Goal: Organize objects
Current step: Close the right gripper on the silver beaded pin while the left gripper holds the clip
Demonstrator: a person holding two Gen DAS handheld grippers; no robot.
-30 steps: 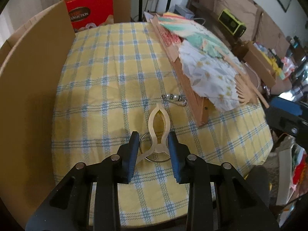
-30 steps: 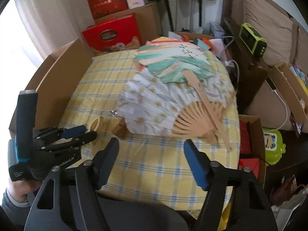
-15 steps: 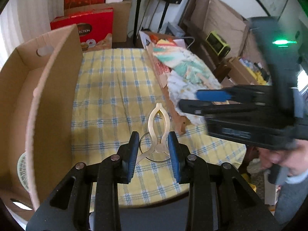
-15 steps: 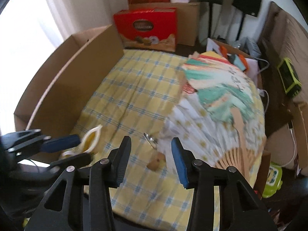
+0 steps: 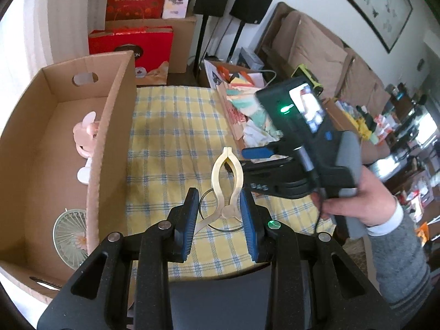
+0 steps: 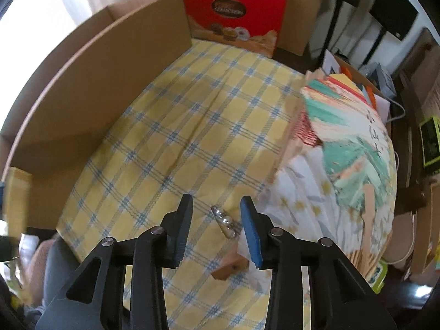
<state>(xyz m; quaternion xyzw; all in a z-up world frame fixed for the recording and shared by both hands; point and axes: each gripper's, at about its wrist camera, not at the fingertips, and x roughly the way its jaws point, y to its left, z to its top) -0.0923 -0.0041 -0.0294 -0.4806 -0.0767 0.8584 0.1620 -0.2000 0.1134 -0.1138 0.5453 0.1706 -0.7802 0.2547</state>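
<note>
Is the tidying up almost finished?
Not yet. Two little fans, pink and green, already lie in the cardboard box. The left tongs grip a gold clip. The right tongs, just closing, hover around a silver pin. The big paper fans still cover the table.

Red gift box (image 6: 233, 19) at 12 o'clock, speakers (image 5: 233, 2) behind it, sofa (image 5: 324, 52) at 2, wall painting (image 5: 376, 2) above, checked cloth (image 6: 192, 126) on desk.
</note>
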